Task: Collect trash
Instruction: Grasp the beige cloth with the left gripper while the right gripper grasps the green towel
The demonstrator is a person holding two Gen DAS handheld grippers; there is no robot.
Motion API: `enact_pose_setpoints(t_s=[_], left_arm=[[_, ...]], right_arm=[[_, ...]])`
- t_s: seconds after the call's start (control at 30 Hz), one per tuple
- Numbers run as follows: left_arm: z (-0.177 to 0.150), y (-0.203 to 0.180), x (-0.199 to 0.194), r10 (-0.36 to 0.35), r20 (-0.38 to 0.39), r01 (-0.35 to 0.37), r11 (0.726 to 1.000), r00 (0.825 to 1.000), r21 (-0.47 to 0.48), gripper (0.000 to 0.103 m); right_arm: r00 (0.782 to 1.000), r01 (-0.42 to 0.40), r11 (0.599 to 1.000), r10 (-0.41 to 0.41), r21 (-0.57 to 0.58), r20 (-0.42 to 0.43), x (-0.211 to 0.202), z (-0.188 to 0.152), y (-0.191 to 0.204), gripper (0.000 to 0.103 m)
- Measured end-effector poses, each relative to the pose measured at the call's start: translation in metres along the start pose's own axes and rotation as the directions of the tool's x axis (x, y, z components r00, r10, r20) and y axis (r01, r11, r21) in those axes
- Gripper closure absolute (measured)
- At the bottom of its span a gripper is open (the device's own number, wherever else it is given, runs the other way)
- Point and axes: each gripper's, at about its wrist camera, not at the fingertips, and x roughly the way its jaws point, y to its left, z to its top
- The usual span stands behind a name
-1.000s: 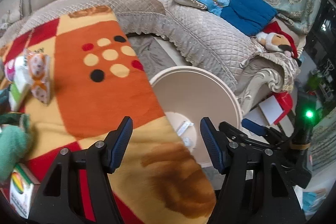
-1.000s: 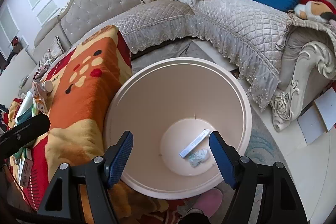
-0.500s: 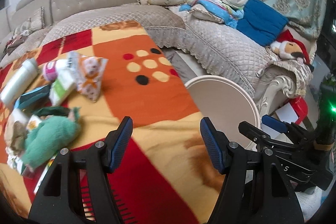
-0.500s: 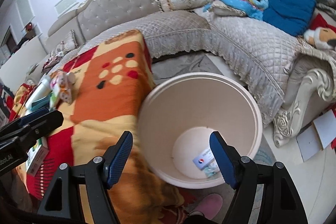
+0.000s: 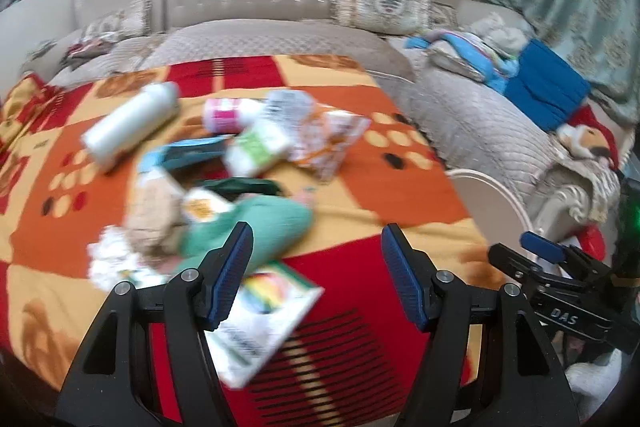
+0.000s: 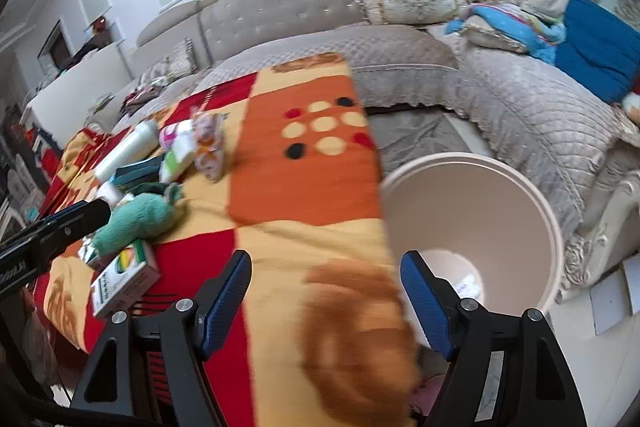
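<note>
The left gripper (image 5: 316, 275) hangs over the blanket-draped worktop (image 5: 360, 187), its 2 blue-padded fingers (image 5: 232, 275) spread wide with nothing between them. Just past the left finger, at 11 o'clock, lies a green cloth (image 5: 256, 227); a white box (image 5: 260, 319) with a rainbow print sits right under that finger at 8 o'clock. Beyond the cloth, toward 12 o'clock, the trash is heaped together: a tan packet (image 5: 154, 215), a teal pack (image 5: 196, 153), a green-and-white pouch (image 5: 256, 151), a pink-labelled tube (image 5: 226, 115), a patterned wrapper (image 5: 332, 143) and, at 10 o'clock, a white bottle (image 5: 128, 125). All are blurred. The bin (image 5: 492, 195) shows its rim at 2 o'clock, off the worktop's edge, with the right gripper (image 5: 560, 287) at 3 o'clock.

In the right wrist view, the right gripper (image 6: 324, 303) also has its fingers (image 6: 426, 303) wide apart and empty, above the worktop's (image 6: 304, 187) near corner. The bin (image 6: 532, 211) stands on the floor at 2 o'clock, touching the blanket's edge, with 2 scraps (image 6: 468, 285) at its bottom. The cloth (image 6: 136, 219), box (image 6: 124, 281) and the rest of the heap lie at 10 o'clock, near the left gripper (image 6: 48, 239) at 9 o'clock. A grey sofa (image 6: 400, 47) wraps around behind.
</note>
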Motion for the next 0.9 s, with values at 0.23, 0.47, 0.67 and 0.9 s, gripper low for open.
enact_pose_setpoints(t_s=[0.23, 0.47, 0.67, 0.9], left_arm=[[-0.006, 0.056, -0.005, 0.064, -0.004, -0.064, 0.996, 0.998, -0.062, 0.037], [-0.007, 0.106, 0.0, 0.044, -0.042, -0.05, 0.987, 0.998, -0.154, 0.037], [-0.003, 0.111, 0.017, 0.04, -0.075, -0.051, 0.988, 0.996, -0.148, 0.037], [0.007, 0.112, 0.045, 0.029, -0.105, -0.043, 0.99, 0.994, -0.134, 0.04]], right_arm=[[0.998, -0.054, 0.997, 0.053, -0.052, -0.031, 0.015, 0.002, 0.042, 0.027], [0.994, -0.089, 0.99, 0.082, -0.106, -0.067, 0.029, 0.002, 0.076, 0.026], [0.989, -0.122, 0.985, 0.111, -0.125, -0.094, 0.04, 0.004, 0.096, 0.026], [0.983, -0.152, 0.978, 0.134, -0.14, -0.129, 0.053, 0.006, 0.113, 0.025]])
